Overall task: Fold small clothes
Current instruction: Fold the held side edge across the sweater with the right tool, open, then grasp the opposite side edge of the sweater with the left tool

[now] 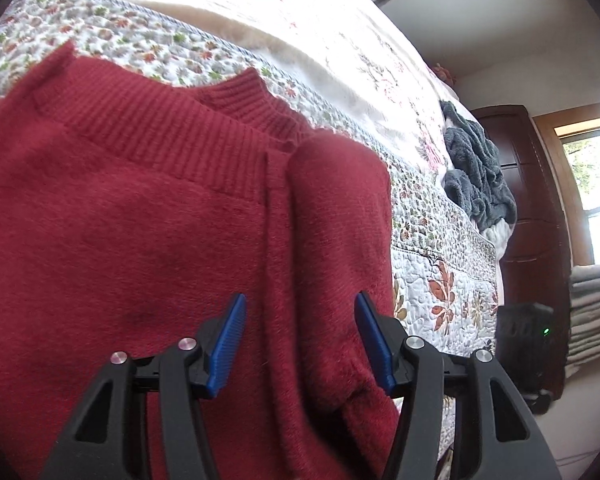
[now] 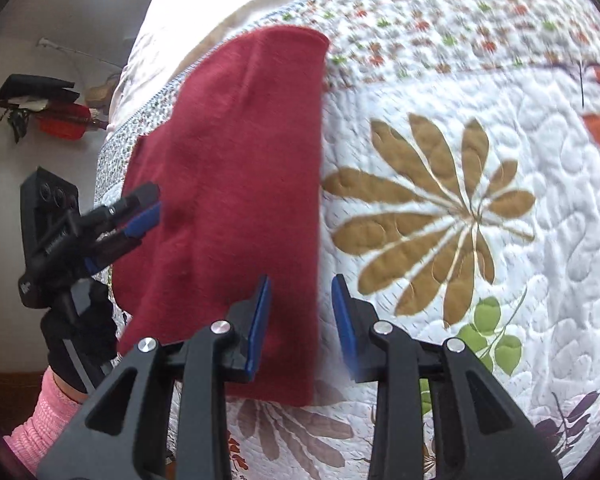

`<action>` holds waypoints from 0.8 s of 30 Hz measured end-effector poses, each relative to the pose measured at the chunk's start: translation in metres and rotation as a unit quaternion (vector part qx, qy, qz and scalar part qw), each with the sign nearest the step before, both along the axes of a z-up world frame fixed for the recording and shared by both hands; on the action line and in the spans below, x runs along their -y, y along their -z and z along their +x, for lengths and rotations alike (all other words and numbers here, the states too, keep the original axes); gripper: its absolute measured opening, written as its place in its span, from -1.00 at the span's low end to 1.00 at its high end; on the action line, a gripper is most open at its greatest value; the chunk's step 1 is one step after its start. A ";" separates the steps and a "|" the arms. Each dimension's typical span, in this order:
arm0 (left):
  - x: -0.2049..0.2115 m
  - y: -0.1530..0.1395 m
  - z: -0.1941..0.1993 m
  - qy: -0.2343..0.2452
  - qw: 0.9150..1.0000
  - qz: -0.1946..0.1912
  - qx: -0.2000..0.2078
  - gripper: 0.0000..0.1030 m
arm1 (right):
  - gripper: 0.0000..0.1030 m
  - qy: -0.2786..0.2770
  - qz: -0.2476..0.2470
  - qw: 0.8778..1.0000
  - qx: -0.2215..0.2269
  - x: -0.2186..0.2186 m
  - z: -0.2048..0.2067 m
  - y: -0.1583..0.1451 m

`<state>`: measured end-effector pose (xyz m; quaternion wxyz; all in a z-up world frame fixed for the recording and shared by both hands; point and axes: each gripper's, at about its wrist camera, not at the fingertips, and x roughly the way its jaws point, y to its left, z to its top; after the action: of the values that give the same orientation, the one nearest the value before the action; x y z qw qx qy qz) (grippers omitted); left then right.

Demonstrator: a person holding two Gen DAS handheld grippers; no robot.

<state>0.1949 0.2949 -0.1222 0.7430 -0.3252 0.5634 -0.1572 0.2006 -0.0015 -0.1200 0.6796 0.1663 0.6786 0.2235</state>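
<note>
Left wrist view: red knit sweater (image 1: 140, 220), fuzzy wool-like nap, ribbed band along its upper edge, one side folded over into a soft rounded roll. It lies flat on a quilted bedspread (image 1: 432, 248), white with stitched floral and leaf motifs. Left gripper (image 1: 300, 340): black frame, blue ridged pads, jaws spread wide above the fabric, holding nothing. Grey plush blanket (image 1: 476, 172), crumpled, farther along the bed.

Right wrist view: same sweater (image 2: 228, 184), a long narrow folded shape, straight right edge. Right gripper (image 2: 300, 320): jaws spread, straddling that edge, nothing pinched. Left gripper (image 2: 136, 216) at the sweater's far side, held by a black-gloved hand (image 2: 80, 340) with pink knit sleeve (image 2: 40, 420).
</note>
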 end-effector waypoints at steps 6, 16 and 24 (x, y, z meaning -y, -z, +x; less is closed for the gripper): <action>0.015 0.005 0.012 0.005 1.000 0.000 -0.005 0.10 | -0.31 0.019 0.023 0.999 -0.013 0.013 -0.009 0.014; 0.040 0.005 0.024 0.014 1.000 0.023 0.000 -0.31 | -0.31 0.013 0.025 0.999 -0.019 0.017 -0.011 0.021; 0.034 -0.013 0.013 -0.011 0.999 0.003 0.042 -0.72 | -0.30 0.019 0.030 0.999 -0.007 0.012 -0.014 0.014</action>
<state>0.2083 0.2611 -0.1089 0.7686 -0.3224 0.5287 -0.1606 0.1868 -0.0134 -0.1335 0.6734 0.2011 0.6734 0.2294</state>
